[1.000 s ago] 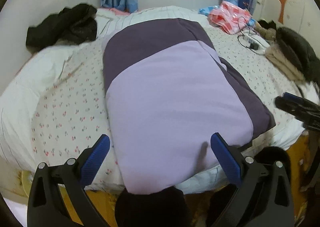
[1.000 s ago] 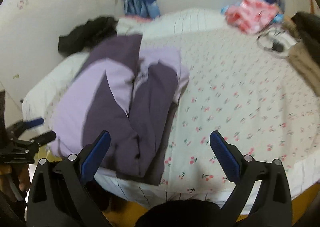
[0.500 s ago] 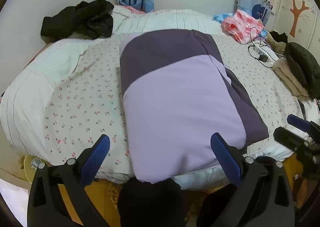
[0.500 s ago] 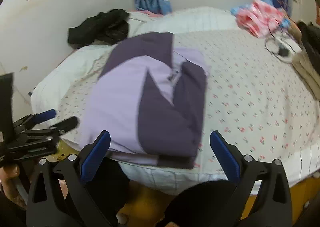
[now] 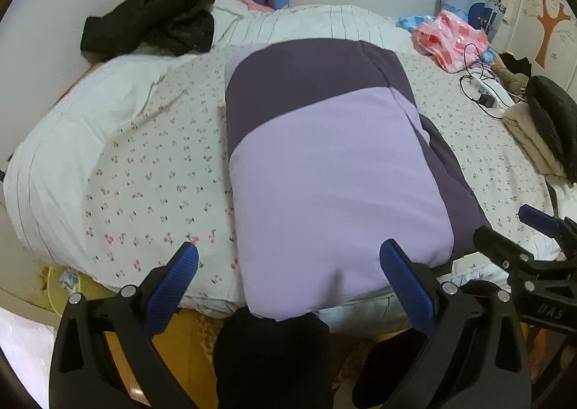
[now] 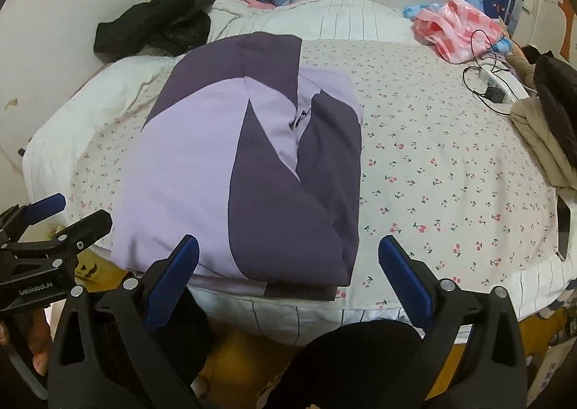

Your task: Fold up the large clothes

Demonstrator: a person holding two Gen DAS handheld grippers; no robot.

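A large padded garment in light and dark purple lies folded into a long block on the flowered bed sheet, its near end hanging slightly over the bed's front edge. In the right wrist view the garment shows a dark sleeve folded across its top. My left gripper is open and empty, held off the bed's edge in front of the garment's near end. My right gripper is open and empty, in front of the garment's right corner. Each gripper shows in the other's view: the right and the left.
A black garment lies at the bed's far left. A pink plastic bag, a power strip with cables, and stacked beige and black clothes line the right side. A dark flat device lies at the right edge.
Both grippers have pulled back and risen away from the bed, so more of the bed shows. The right view has swung left toward the garment. The garment lies still.
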